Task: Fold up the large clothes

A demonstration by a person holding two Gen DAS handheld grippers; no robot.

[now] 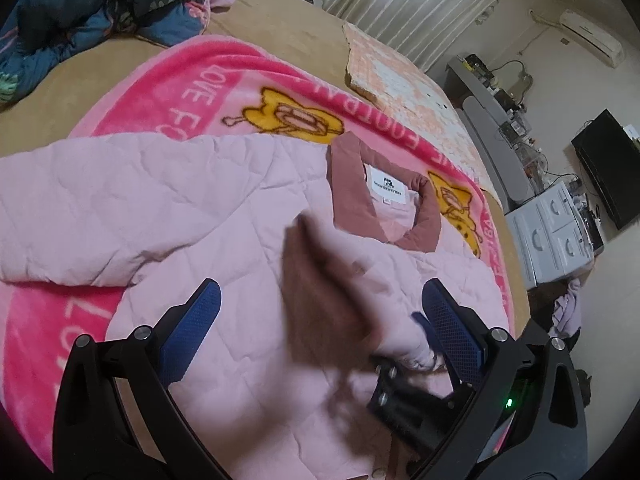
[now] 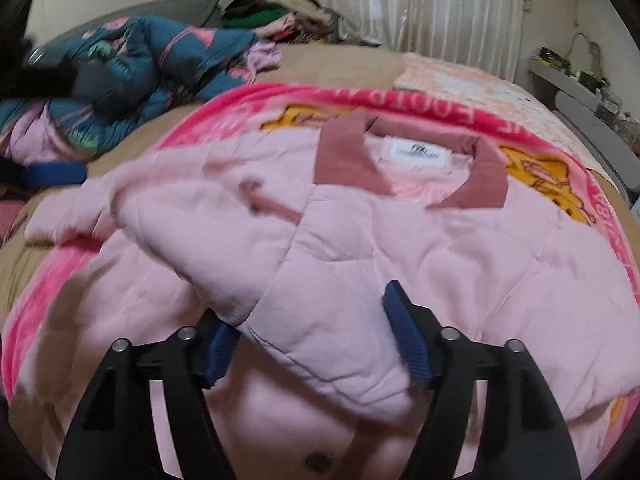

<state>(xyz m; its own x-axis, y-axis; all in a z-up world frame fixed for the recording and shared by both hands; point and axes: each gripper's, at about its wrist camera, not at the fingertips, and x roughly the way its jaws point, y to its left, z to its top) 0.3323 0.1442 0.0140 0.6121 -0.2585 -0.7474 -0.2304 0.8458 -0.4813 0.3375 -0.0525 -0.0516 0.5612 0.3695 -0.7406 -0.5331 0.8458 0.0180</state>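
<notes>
Ahead of left gripper (image 1: 320,322): pink jacket (image 1: 168,204), white neck label (image 1: 386,188) unreadable
Blanket (image 1: 160,92): "LOVE"
Left gripper: wide apart, empty
Right gripper (image 2: 310,332): apart, jacket fold between, unpressed

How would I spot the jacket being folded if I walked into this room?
Look at the bed with the tan cover; a bright pink cartoon blanket is spread on it. On that blanket lies the jacket: pale pink and quilted, with a darker rose collar and a white neck label, unlike the dark blue flowered quilt heaped farther back.

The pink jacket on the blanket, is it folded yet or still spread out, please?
Partly folded: the jacket lies collar-up on the blanket, one sleeve laid across its front, body not yet folded.
</notes>
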